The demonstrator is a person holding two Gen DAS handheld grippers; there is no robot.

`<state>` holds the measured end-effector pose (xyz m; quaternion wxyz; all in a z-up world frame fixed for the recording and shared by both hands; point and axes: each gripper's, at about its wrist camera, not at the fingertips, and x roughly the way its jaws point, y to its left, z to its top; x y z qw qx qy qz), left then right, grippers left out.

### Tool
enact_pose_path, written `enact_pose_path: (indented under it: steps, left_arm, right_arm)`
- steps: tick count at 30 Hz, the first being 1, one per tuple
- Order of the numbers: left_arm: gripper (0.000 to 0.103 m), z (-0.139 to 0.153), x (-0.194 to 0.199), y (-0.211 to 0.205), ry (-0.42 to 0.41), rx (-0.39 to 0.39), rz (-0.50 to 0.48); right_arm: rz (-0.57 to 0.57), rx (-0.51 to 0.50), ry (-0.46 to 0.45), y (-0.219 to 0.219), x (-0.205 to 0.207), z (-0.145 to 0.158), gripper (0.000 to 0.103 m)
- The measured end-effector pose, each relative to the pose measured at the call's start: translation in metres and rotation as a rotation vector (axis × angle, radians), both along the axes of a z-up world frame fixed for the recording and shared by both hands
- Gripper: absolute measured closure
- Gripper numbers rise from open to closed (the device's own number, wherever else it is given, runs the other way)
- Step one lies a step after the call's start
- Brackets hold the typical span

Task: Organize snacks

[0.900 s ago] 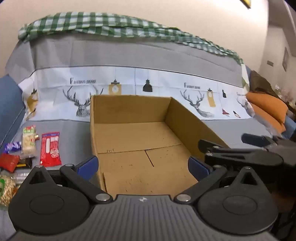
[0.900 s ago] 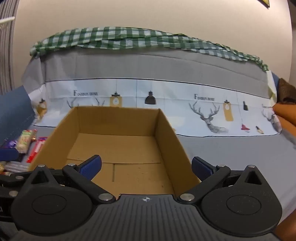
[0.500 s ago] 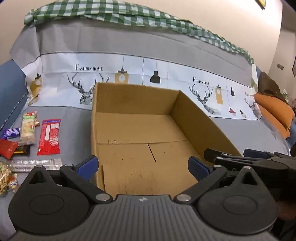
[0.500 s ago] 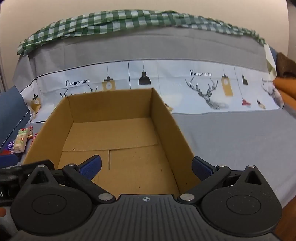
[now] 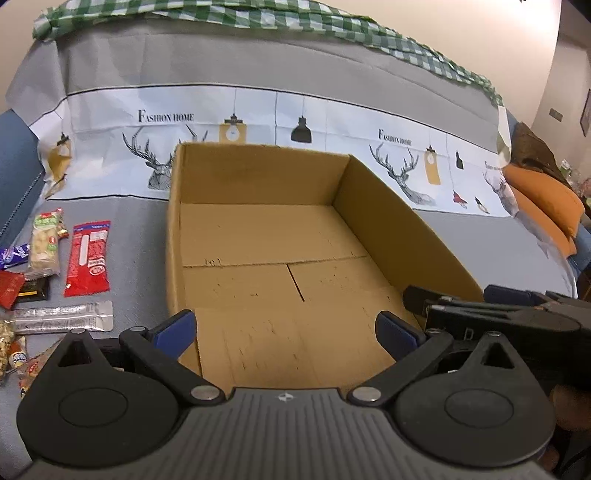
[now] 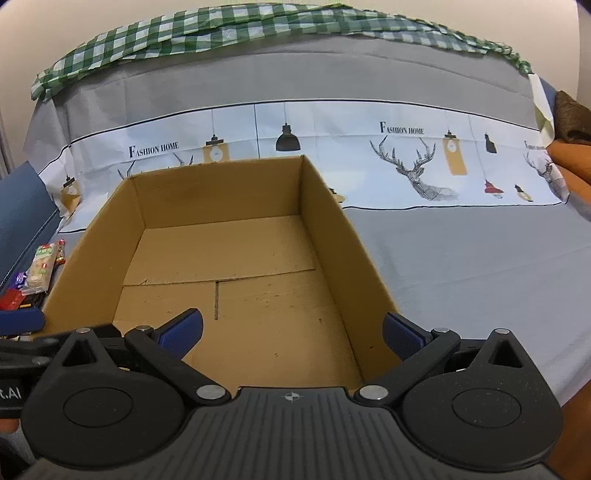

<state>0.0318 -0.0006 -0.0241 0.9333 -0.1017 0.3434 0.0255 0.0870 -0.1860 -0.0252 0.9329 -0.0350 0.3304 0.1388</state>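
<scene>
The task looks to be at its very beginning: nothing is packed yet, and every snack waits outside the box.

The biggest thing is the sofa cover (image 6: 461, 266), a smooth grey cloth with a white printed band of deer heads and lamps, and a green checked cloth (image 6: 229, 22) lies along the top of the backrest. On the seat stands the cardboard box (image 5: 402, 229), open at the top, rectangular, with plain brown walls and a floor made of folded flaps with a slit between them. The floor is matte, a little scuffed, and bare.

The left gripper (image 5: 284, 330) and the right gripper (image 6: 291, 332) both hang over the near edge of the box with their blue-padded fingers spread wide, and nothing is between them. Their bodies are black plastic with a ribbed grey front.

The snacks lie in a loose group on the seat, left of the box and apart from it. The red packet (image 5: 88, 258) is flat, glossy and oblong, nearest to the box wall. Beside it is a clear wrapper with a green label (image 5: 45, 240) that shows pale pieces inside. Below them lies a long silver foil bar (image 5: 64, 318), crinkled at its ends. Smaller packets at the left edge are cut off by the picture, so I cannot tell their kind.

All of these must still go into the box.
</scene>
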Motion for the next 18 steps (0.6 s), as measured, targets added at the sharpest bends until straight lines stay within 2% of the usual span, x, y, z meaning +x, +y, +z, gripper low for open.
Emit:
enact_pose_path:
  steps: [4, 9, 18]
  left_arm:
    - [0.000, -0.0017, -0.0028, 0.0015, -0.009, -0.016, -0.015]
    - [0.000, -0.0009, -0.0067, -0.0018, -0.033, 0.004, -0.020]
    - [0.001, 0.0002, -0.0079, -0.0011, -0.041, 0.003, -0.048]
  right_arm:
    - [0.007, 0.014, 0.006, -0.0008, 0.0014, 0.0015, 0.004]
    - [0.017, 0.030, -0.006, -0.0014, -0.0012, 0.0000, 0.007]
    - [0.041, 0.006, -0.064, 0.0067, -0.0067, 0.0010, 0.030]
